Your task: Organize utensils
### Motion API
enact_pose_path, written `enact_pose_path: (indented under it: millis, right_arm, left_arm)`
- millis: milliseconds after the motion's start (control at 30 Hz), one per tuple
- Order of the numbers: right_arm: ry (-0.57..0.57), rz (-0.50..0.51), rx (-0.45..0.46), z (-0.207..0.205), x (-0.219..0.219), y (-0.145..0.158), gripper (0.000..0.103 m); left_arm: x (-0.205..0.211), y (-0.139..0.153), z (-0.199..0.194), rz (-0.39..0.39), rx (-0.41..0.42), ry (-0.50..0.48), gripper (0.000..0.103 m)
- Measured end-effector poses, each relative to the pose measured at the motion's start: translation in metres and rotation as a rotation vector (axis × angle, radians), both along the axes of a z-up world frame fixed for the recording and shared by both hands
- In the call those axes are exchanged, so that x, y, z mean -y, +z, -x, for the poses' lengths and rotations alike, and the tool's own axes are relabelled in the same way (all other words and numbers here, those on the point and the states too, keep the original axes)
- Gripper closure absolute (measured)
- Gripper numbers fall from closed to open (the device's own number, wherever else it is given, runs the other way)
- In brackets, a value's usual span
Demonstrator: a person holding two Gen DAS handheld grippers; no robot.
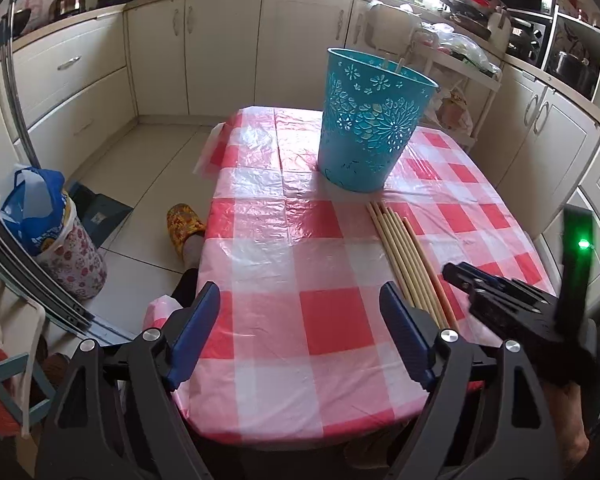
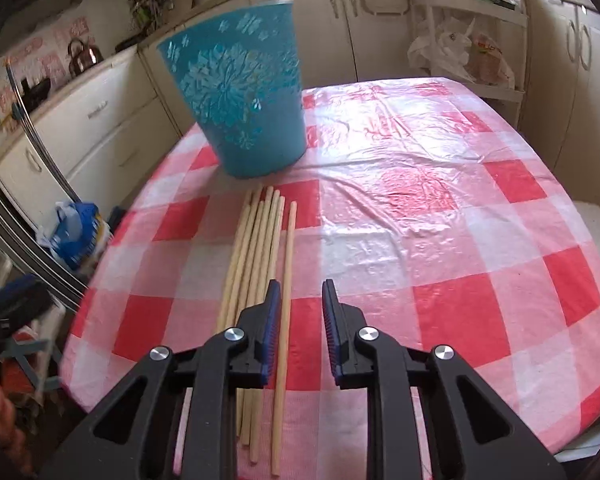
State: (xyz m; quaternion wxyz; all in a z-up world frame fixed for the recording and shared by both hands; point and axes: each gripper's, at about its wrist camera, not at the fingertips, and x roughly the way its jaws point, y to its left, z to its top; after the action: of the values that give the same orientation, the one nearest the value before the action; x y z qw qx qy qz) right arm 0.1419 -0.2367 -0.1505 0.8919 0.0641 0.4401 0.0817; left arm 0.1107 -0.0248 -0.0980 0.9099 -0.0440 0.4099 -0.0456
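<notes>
A teal bin [image 1: 374, 120] stood upright on the table [image 1: 324, 312], which was covered in a red-and-white checked plastic cloth. Thin stick ends showed above the bin's rim in the left wrist view; what they were could not be told.

Just in front of the bin, on the side nearer the person, lay a bundle of pale wooden chopsticks [image 2: 256, 264], side by side and roughly parallel, their far tips close to the bin's base but not touching it. One chopstick [image 2: 286, 280] lay slightly apart from the bundle, on the side away from the bin's left.

The left gripper [image 1: 300, 320] hung over the near edge of the table, well short of the bin, its jaws spread wide with nothing between them, only bare cloth below. The chopsticks lay just to its right.

The right gripper [image 2: 300, 320] was nearer the chopsticks than the bin, pointing down at the cloth. Its jaws stood narrow but apart, with nothing gripped; its left finger [image 2: 270, 320] overlapped the bundle in the view, and the lone chopstick ran under the inner edge of that finger.

A slippered foot [image 1: 184, 228] rested on the floor, left of the table from the bin.
</notes>
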Motion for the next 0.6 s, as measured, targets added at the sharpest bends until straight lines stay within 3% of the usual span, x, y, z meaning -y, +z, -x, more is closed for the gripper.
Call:
enact_pose_path:
  millis: [133,267,600]
  right_arm:
    - [0.005,0.072,-0.015,-0.002,-0.01,-0.008,0.083]
    - [-0.036,0.093,-0.014,0.001,0.0,-0.009,0.094]
    - [-0.089,0.026,-0.006,0.013,0.036,-0.008,0.095]
  left_arm:
    - [0.0,0.006,0.004,-0.001,0.005,-0.003,0.023]
    - [0.011,0.001,-0.004,-0.015,-0.004,-0.02,0.022]
    - [0.064,-0.044,-0.07,-0.05,-0.116,-0.05,0.025]
